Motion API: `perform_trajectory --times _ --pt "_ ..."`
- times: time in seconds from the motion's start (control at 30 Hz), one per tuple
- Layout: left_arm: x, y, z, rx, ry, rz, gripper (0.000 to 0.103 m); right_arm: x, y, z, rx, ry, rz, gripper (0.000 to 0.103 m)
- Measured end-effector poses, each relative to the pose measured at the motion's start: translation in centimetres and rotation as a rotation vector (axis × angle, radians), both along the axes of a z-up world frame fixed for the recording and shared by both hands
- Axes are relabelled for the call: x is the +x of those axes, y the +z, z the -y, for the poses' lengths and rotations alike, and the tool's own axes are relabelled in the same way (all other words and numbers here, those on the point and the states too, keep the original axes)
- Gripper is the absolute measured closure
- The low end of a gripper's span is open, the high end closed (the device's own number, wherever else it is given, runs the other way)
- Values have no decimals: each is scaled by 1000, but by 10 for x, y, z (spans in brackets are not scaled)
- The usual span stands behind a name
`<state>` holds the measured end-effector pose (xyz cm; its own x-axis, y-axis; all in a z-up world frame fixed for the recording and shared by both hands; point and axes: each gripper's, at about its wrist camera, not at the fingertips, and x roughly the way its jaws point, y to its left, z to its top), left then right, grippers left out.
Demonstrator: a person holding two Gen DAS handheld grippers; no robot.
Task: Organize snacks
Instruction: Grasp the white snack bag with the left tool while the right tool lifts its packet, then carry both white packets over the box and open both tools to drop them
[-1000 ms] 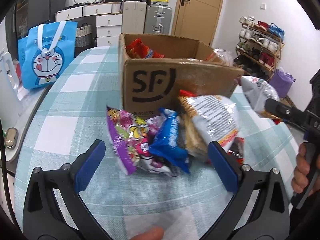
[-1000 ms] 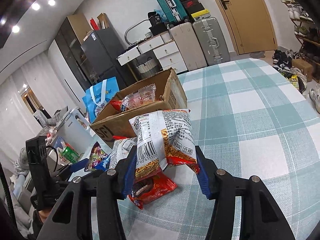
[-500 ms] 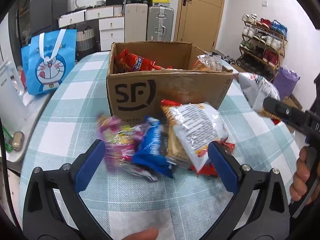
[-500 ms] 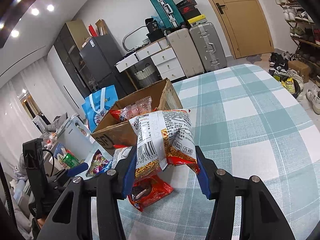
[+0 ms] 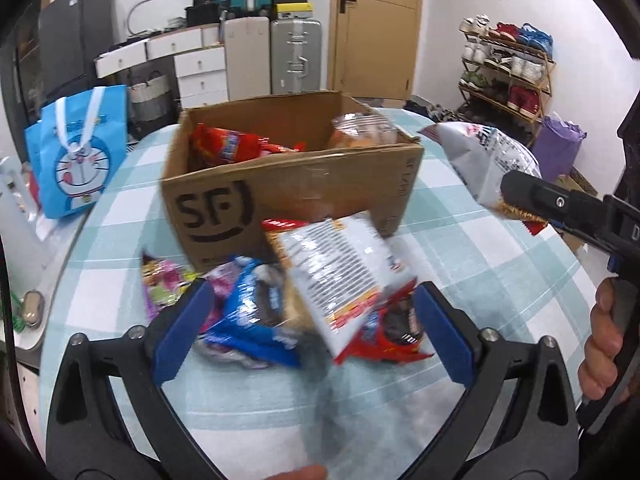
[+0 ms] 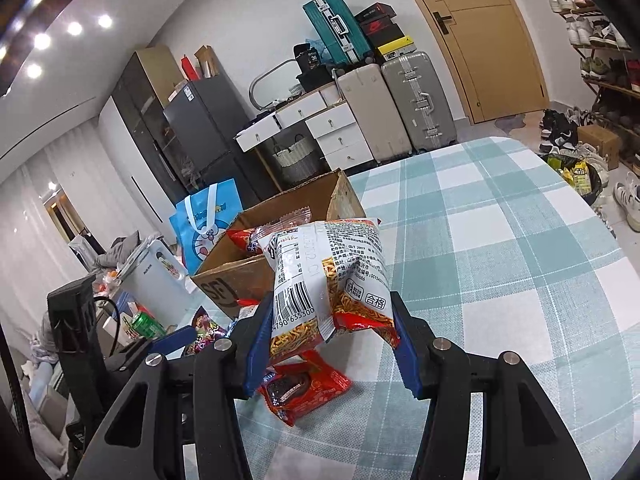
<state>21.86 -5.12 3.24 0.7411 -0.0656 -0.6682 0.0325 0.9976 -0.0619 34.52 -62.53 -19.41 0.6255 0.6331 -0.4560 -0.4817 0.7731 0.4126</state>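
A blue bag (image 5: 76, 160) stands at the far left. Suitcases (image 5: 274, 56) line the far wall beside a door (image 5: 378, 28); a shoe rack (image 5: 506, 68) stands far right.

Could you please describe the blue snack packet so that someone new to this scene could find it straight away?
Start at the cardboard box marked SF on the checked table. A heap of packets lies on the cloth before its printed face, between the open left gripper fingers. The blue packet lies left of centre, between a pink-purple one and a white one.
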Motion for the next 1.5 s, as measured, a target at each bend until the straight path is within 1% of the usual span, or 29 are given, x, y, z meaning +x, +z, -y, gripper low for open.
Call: perform_trajectory --times 0.1,0.2,0.3,0.33,0.4,0.5,0.53,0.6,0.7,0.77,0.87,0.93,1.1,1.17,1.5 --pt "9 -1 7 -29 -23 -17 6 0 0 0 -1 -1 -1 49" --pt "22 -3 12 -49 -17 -42 7 1 0 0 -1 1 -3 49" --pt "38 -8 15 -94 -18 -74 11 2 0 0 3 0 -6 49" --pt "42 -9 16 -97 -15 -83 14 2 -1 0 4 -2 -8 49" --pt "49 -11 19 -91 -9 -94 17 2 -1 0 4 -2 -10 50" --pt "57 -15 21 -81 0 -110 26 3 -1 -1 4 0 -11 50" --pt "58 -16 22 -83 -3 -115 29 3 -2 -1 2 1 -11 50" --pt "60 -17 20 -96 -16 -109 33 2 -3 -2 -2 3 -11 49" --pt "59 -18 21 -91 -28 -96 44 3 -4 -4 -3 6 -15 50" --pt "59 -18 21 -98 -41 -96 53 3 -6 -6 -8 8 -16 50" --pt "55 -18 15 -139 -56 -97 56 3 -8 -8 -12 12 -16 50" --pt "52 -19 12 -149 -58 -90 57 4 -8 -8 -10 13 -16 50" --pt "45 -17 1 -194 -57 -73 58 3 -8 -8 -8 16 -14 49" --pt "33 -17 -5 -220 -57 -64 58 2 -7 -7 -6 18 -11 50" --pt "2 11 -36 -250 -50 25 58 -7 -4 -18 -20 43 25 50"
